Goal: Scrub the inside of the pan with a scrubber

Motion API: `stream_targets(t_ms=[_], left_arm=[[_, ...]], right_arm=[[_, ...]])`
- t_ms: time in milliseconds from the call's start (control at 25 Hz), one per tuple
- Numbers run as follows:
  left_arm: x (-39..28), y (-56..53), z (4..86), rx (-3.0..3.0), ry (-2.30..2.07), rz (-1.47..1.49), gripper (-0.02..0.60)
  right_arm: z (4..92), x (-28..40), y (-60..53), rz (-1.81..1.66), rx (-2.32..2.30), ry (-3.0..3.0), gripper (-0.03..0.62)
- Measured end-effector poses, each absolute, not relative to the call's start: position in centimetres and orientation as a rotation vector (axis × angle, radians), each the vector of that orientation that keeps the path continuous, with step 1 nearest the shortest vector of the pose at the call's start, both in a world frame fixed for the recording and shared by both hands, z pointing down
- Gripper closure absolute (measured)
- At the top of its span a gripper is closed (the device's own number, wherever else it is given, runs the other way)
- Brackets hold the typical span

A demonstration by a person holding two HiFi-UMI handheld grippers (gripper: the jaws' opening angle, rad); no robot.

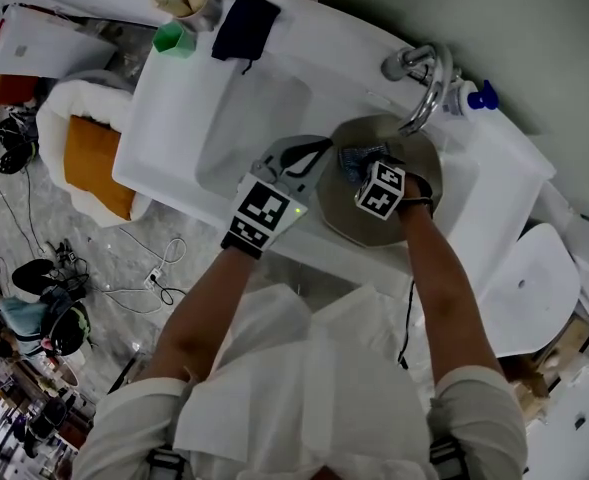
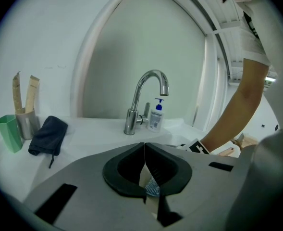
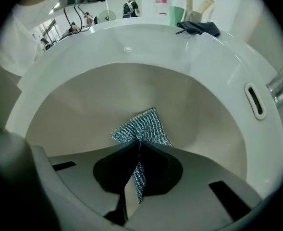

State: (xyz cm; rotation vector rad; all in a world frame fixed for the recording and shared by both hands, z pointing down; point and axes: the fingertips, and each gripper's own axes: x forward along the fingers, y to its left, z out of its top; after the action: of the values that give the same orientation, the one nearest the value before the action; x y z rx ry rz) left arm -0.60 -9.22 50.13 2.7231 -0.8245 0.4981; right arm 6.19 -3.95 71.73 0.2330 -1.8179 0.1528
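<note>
Right now the right gripper [image 3: 139,146] points steeply down into the pan [image 3: 79,105]. Its jaws are clenched on 1 corner of the blue scrubber [image 3: 142,128], so the rest of the mesh fans out toward the pan's floor, ready to rub. The pan sits in the white sink [image 3: 203,61], under the faucet [image 1: 429,83]. The left gripper [image 2: 144,153] hovers at the pan's left rim, probably to steady it. Its 2 jaws are pressed together, though I cannot tell whether they pinch the rim. The curved wall leaves open room all round the scrubber, but the faucet hangs close over the far rim.
</note>
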Motion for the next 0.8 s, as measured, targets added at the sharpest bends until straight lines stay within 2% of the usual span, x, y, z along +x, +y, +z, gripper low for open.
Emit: stream_targets(t_ms=[320, 560, 800], left_arm=[[-0.7, -9.3, 49.4, 2.740, -0.810, 0.497, 0.565], [-0.3, -9.3, 48.3, 2.769, -0.777, 0.507, 0.565], [-0.5, -9.3, 48.6, 2.765, -0.757, 0.542, 0.565]], right_arm=[[68.6, 8.9, -4.5, 0.335, 0.551, -1.808, 0.580], [66.0, 14.2, -4.9, 0.713, 1.071, -1.750, 0.580], [66.2, 17.5, -6.5, 0.819, 1.439, -1.646, 0.580]])
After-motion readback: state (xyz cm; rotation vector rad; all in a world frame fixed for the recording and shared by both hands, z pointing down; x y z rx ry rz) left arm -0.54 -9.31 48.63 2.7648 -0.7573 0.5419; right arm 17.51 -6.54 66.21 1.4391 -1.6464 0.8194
